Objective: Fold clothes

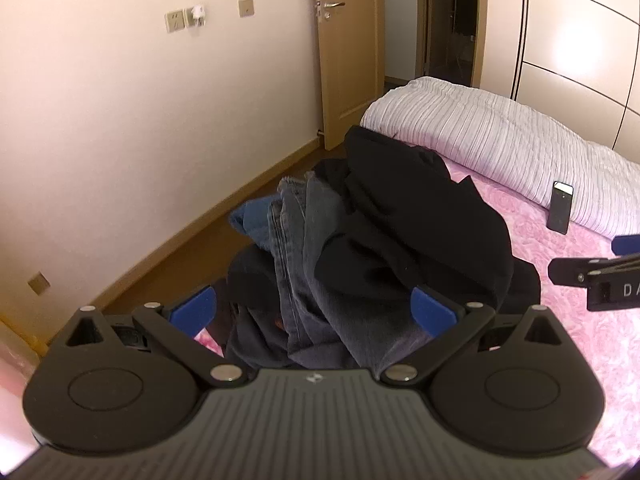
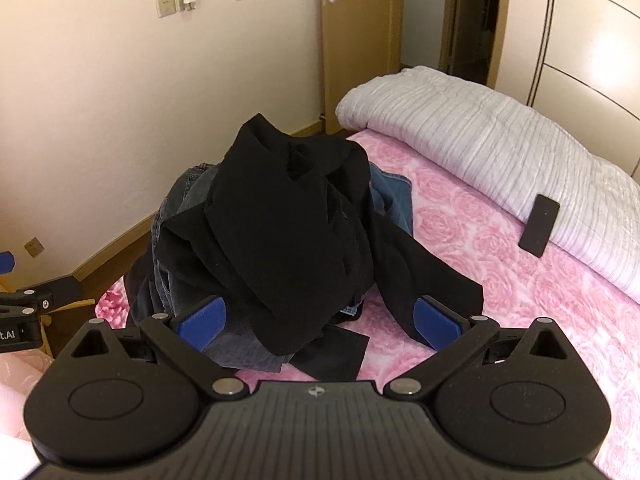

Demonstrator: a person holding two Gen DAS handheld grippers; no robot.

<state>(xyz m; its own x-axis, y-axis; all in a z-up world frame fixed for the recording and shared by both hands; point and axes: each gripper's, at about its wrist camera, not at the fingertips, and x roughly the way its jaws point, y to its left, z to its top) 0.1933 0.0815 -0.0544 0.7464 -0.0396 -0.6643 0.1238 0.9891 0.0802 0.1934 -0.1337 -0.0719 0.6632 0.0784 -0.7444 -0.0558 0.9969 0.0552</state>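
Observation:
A heap of clothes lies on the pink rose-patterned bed (image 2: 500, 280). A black garment (image 2: 280, 216) tops the heap, with blue jeans (image 1: 316, 248) under it. In the left wrist view the black garment (image 1: 408, 216) lies to the right of the jeans. My left gripper (image 1: 314, 312) is open, its blue pads either side of the near end of the jeans, gripping nothing. My right gripper (image 2: 320, 322) is open just in front of the heap, its pads astride the hanging black cloth. The right gripper's side shows at the left wrist view's right edge (image 1: 600, 276); the left gripper's side shows in the right wrist view (image 2: 28, 304).
A rolled white striped quilt (image 2: 480, 140) lies along the far side of the bed, with a black phone (image 2: 539, 225) leaning on it. The heap sits near the bed's left edge, beside the wooden floor (image 1: 216, 248) and wall. A wooden door (image 1: 348, 52) stands open beyond.

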